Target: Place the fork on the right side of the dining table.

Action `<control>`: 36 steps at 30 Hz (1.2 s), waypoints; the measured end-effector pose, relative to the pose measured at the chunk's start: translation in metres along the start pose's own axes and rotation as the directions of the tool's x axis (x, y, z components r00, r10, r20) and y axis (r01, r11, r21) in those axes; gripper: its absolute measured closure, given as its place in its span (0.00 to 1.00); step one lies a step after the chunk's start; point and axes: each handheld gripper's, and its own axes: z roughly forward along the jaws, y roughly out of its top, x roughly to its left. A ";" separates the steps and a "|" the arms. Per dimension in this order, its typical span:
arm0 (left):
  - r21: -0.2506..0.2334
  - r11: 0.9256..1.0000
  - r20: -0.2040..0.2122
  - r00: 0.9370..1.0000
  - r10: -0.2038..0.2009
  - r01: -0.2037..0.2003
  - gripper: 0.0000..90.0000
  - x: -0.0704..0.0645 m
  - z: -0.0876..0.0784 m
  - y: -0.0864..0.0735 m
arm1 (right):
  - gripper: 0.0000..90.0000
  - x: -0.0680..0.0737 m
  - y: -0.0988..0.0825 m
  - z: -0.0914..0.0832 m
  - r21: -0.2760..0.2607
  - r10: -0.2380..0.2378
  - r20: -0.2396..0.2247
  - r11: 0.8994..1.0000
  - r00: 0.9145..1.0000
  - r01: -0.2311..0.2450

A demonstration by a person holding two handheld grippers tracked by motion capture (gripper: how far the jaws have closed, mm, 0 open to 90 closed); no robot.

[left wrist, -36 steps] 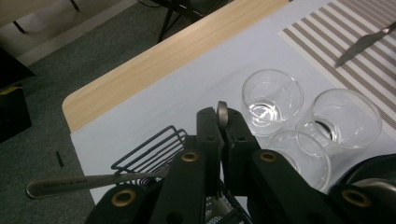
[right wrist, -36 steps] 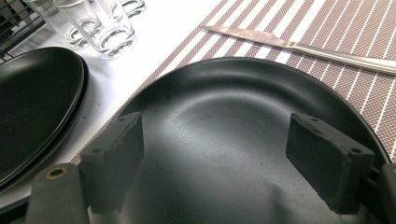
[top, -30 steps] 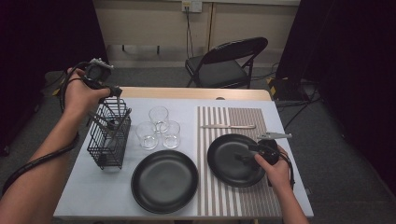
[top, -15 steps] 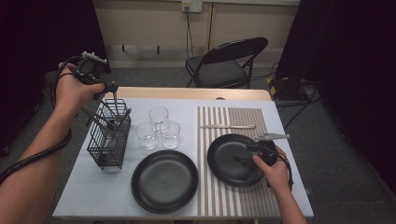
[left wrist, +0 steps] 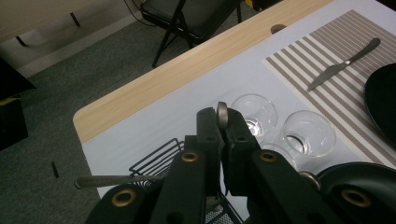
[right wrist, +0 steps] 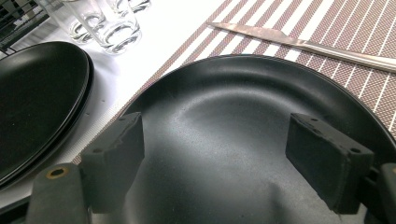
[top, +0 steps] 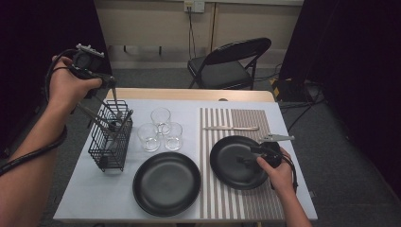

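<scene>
Up above the black wire caddy (top: 111, 135), the left gripper (top: 109, 83) pinches a utensil's handle tip (left wrist: 222, 113); so thin a hold could slip, dropping it; the right gripper (right wrist: 219, 154) hovers, jaws apart, over the right-hand plate (top: 235, 161).

A slim metal utensil (top: 114, 98) hangs upright, handle end clamped above the black wire caddy (top: 111, 137).
</scene>
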 end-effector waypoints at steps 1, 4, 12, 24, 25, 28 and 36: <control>-0.003 1.000 0.000 1.000 0.002 -0.002 0.97 0.000 -0.002 0.001 | 0.21 0.000 0.000 0.000 0.000 0.001 -0.001 1.000 1.000 -0.001; 0.001 1.000 -0.004 1.000 0.004 -0.004 0.97 -0.001 -0.007 0.006 | 0.21 0.000 0.000 0.000 -0.001 0.000 -0.001 1.000 1.000 0.000; -0.004 1.000 0.013 1.000 0.005 -0.005 0.97 -0.005 -0.019 0.015 | 0.21 0.000 0.001 -0.001 -0.008 -0.004 0.002 1.000 1.000 0.004; -0.016 1.000 0.036 0.999 0.012 -0.011 0.97 -0.014 -0.029 0.026 | 0.21 0.002 0.002 -0.002 -0.009 -0.005 0.003 1.000 1.000 0.005; -0.018 1.000 0.041 0.999 0.014 -0.014 0.97 -0.016 -0.029 0.027 | 0.21 0.002 0.003 -0.002 -0.011 -0.006 0.002 1.000 1.000 0.006; -0.028 1.000 0.055 0.998 0.015 -0.014 0.97 -0.020 -0.028 0.030 | 0.21 0.002 0.003 -0.002 -0.013 -0.005 0.002 1.000 1.000 0.005; -0.039 0.999 0.085 0.996 0.038 -0.035 0.97 -0.034 -0.023 0.041 | 0.21 0.002 0.004 -0.004 -0.019 -0.009 0.001 1.000 1.000 0.009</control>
